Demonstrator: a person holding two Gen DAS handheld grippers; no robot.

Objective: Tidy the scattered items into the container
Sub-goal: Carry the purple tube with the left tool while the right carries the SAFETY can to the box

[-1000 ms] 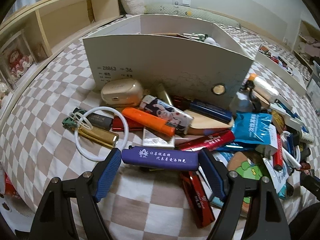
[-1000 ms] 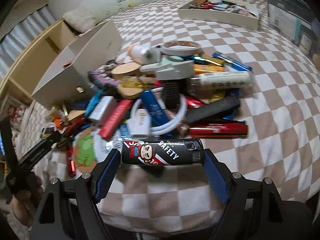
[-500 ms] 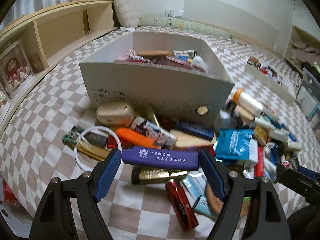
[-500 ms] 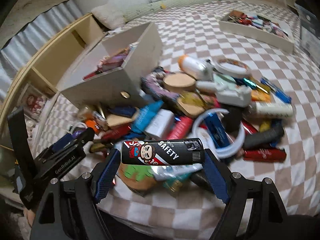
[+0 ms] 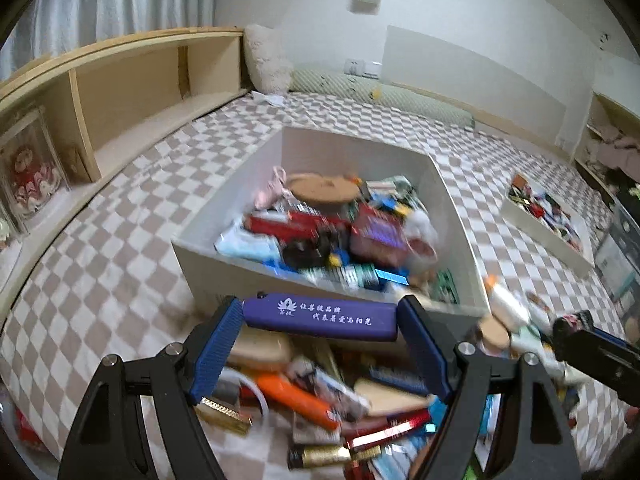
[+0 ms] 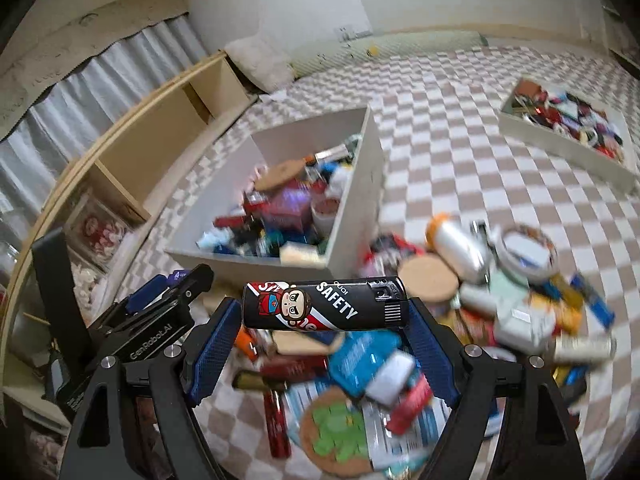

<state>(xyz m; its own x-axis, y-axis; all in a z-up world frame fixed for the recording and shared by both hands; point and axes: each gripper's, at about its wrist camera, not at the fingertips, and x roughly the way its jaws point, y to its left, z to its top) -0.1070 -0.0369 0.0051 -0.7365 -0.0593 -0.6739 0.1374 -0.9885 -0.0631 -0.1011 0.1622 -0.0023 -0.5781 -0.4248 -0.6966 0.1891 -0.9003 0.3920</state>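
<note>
Above the pile, left tongs (image 5: 320, 316) clamp a purple lighter (image 5: 320, 317), right tongs (image 6: 325, 312) a black lighter (image 6: 325, 304), both tilted downward.

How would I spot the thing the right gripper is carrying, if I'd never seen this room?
Find the white box of odds and ends on the checked bedspread. In front of it, above the loose pile, the right gripper clamps a black lighter crosswise. Only this one has a cartoon face and the word SAFETY in white.

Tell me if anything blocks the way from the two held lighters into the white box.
Nothing visible does. The purple lighter and the black lighter are held above the pile, and the white box ahead is open-topped, partly filled, with only its near wall to clear.
</note>
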